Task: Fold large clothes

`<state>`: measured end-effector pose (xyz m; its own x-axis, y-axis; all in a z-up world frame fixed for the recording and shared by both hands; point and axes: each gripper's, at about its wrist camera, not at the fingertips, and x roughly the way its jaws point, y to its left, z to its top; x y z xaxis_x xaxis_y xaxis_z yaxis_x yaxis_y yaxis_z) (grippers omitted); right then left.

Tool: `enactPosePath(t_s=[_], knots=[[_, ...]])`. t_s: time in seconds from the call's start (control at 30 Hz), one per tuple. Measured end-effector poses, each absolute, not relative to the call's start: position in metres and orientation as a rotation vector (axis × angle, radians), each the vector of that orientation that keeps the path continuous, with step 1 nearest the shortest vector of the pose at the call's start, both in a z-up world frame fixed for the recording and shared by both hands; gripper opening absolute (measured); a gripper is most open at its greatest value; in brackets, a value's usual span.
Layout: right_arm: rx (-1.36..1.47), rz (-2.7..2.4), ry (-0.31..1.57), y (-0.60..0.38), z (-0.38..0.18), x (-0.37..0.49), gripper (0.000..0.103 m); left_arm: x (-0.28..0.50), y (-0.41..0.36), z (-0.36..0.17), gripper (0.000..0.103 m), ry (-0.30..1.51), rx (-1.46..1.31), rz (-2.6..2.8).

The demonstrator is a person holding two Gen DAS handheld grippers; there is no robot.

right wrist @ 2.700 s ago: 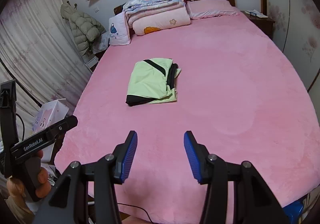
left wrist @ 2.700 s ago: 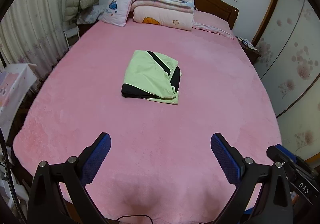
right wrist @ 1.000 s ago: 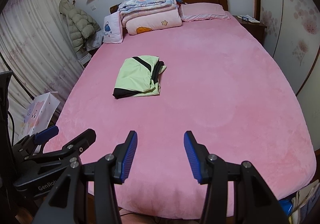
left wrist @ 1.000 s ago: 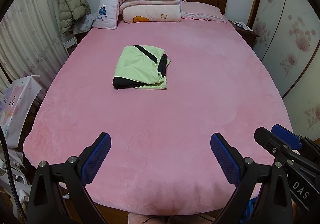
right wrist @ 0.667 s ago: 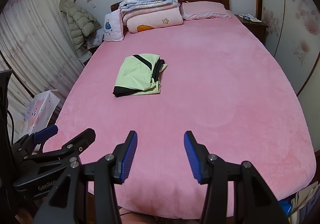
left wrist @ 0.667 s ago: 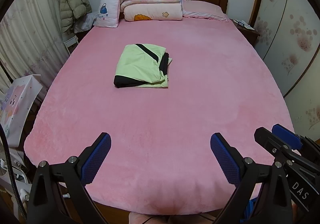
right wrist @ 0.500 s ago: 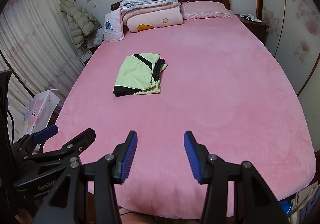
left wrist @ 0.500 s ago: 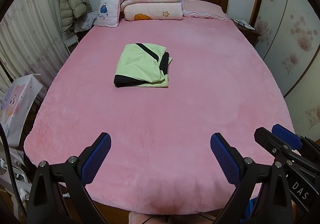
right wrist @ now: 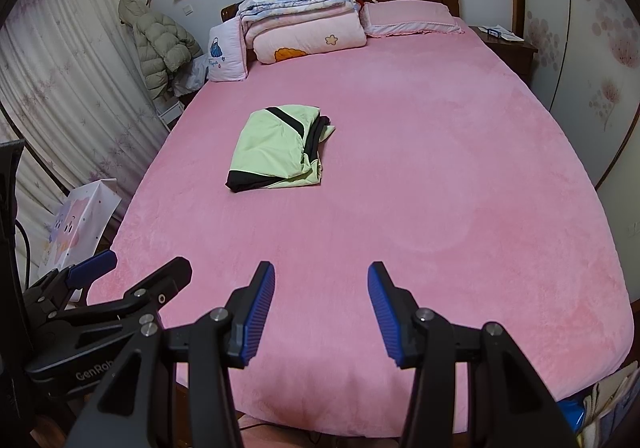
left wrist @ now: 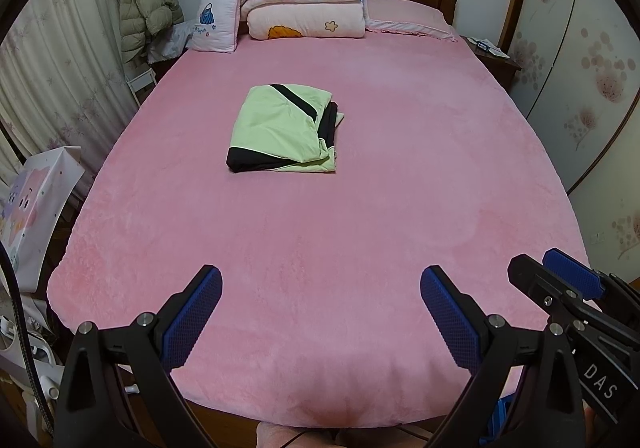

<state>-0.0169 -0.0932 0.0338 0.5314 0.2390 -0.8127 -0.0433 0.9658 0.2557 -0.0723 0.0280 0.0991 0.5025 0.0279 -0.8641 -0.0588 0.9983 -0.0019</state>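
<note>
The left tool point(left wrist: 320, 312) hangs level at the near left, jaws spread wide, holding nothing; the right tool point(right wrist: 321, 308) sits beside it, jaws parted, empty.

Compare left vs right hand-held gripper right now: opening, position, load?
Opening: the left hand-held gripper is spread wide; the right hand-held gripper is open but narrower.
Position: the left sits toward the bed's left foot corner, the right toward its right.
Shared: both empty, at the foot edge, pointing toward the folded green garment lying mid-bed.
</note>
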Motion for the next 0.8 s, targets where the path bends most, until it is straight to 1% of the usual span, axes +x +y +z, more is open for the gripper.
enactPosePath(t_s=[0.8], knots=[[0.214,0.165,1.029,-0.094,0.026,-0.033,0.049,-0.072,0.031,0.092,0.099,1.076,-0.038,0.049]])
